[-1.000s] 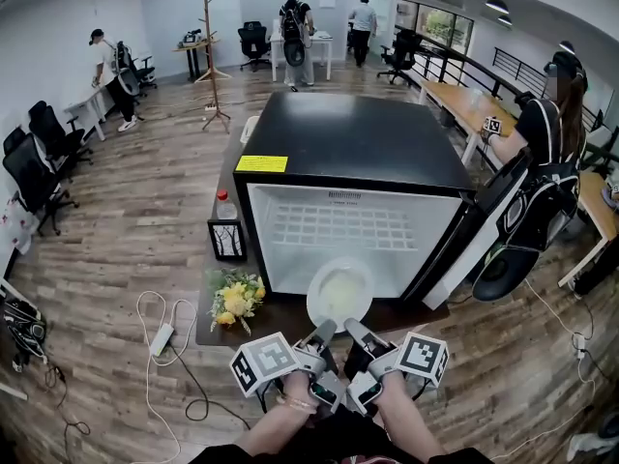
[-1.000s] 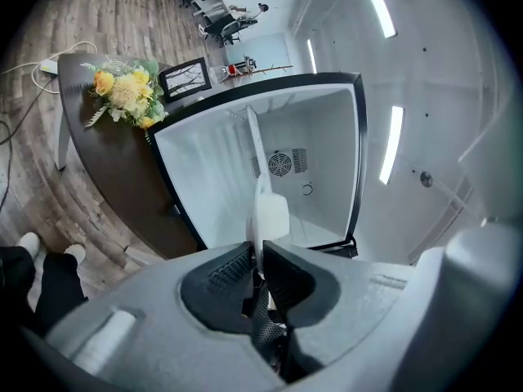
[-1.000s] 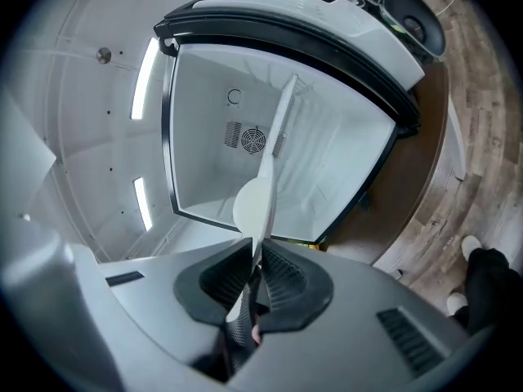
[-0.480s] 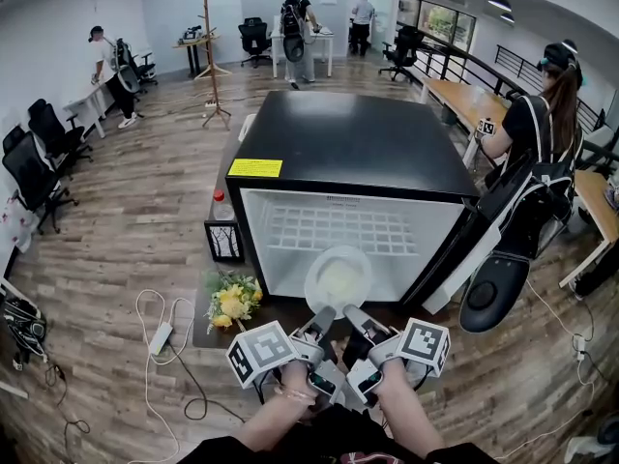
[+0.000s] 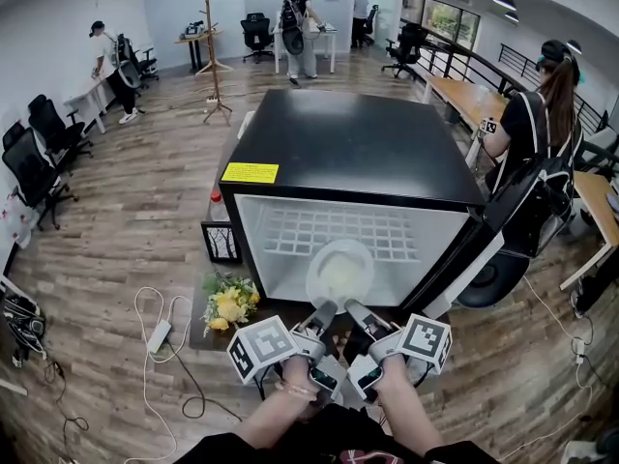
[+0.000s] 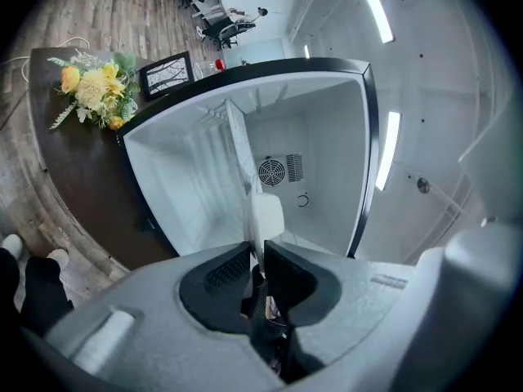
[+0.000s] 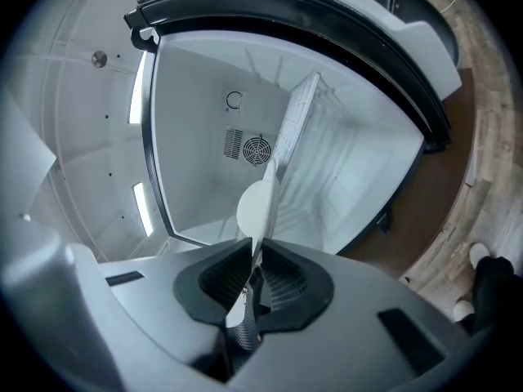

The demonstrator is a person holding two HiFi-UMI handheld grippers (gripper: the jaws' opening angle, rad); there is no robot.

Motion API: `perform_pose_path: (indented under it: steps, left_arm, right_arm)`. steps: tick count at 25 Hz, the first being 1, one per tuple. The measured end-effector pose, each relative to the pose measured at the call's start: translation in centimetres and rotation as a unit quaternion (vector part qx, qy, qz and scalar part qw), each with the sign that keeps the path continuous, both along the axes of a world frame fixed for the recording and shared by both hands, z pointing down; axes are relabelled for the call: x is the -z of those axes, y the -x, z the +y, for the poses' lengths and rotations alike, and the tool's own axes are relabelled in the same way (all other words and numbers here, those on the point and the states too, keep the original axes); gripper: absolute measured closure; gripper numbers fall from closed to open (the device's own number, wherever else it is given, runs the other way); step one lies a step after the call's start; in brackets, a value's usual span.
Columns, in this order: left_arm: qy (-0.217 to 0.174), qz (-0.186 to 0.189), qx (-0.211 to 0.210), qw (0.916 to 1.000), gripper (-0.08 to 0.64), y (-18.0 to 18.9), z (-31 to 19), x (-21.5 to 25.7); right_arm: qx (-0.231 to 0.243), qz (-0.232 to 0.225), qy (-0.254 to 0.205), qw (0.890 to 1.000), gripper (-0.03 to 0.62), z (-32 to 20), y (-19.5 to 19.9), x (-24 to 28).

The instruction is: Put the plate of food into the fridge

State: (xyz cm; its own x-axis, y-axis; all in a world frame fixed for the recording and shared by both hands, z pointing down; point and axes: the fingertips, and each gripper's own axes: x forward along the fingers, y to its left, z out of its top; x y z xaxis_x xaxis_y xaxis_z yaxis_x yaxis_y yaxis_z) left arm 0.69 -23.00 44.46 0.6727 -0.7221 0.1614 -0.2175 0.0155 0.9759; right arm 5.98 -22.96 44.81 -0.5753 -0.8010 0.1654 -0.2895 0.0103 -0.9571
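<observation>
A white plate (image 5: 340, 272) with pale food sits at the mouth of the open fridge (image 5: 348, 148), below its white wire shelf (image 5: 329, 230). Both grippers hold the plate's near rim. My left gripper (image 5: 322, 315) is shut on the rim at the left, and my right gripper (image 5: 356, 313) is shut on it at the right. In the left gripper view the plate (image 6: 263, 215) shows edge-on, running out from between the left gripper (image 6: 257, 256) pads toward the fridge's back wall. The right gripper view shows the same plate (image 7: 257, 207) edge-on, pinched in the right gripper (image 7: 255, 256).
The fridge door (image 5: 464, 269) hangs open to the right. On the dark low table (image 5: 280, 319) left of the fridge are yellow flowers (image 5: 230, 303), a small picture frame (image 5: 221, 242) and a red-capped bottle (image 5: 217, 201). A person (image 5: 542, 124) stands at the right. Cables (image 5: 160, 336) lie on the floor.
Both grippers have carried the plate a little forward, further into the fridge's opening. The person at the right has shifted.
</observation>
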Motion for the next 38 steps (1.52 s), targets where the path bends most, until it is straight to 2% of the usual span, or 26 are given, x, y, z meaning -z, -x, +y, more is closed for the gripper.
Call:
perform_pose_path:
  steps: [17, 22, 28, 38]
  left_arm:
    - [0.005, 0.003, 0.023, 0.9997, 0.505, -0.4, -3.1, -0.2]
    - [0.010, 0.006, 0.025, 0.9996, 0.506, -0.9, -3.5, -0.4]
    - [0.012, 0.005, 0.028, 0.9995, 0.506, -1.0, -4.2, 0.0]
    - [0.012, 0.008, 0.030, 0.9994, 0.506, -1.5, -5.3, -0.6]
  right_arm:
    - [0.010, -0.008, 0.000, 1.000, 0.546, -3.2, -0.3, 0.2]
    - [0.010, 0.013, 0.002, 1.000, 0.548, -3.7, -1.1, -0.3]
    - [0.012, -0.008, 0.002, 1.000, 0.548, -4.5, -0.8, 0.3]
    - [0.013, 0.000, 0.003, 1.000, 0.549, -5.5, -1.4, -0.2]
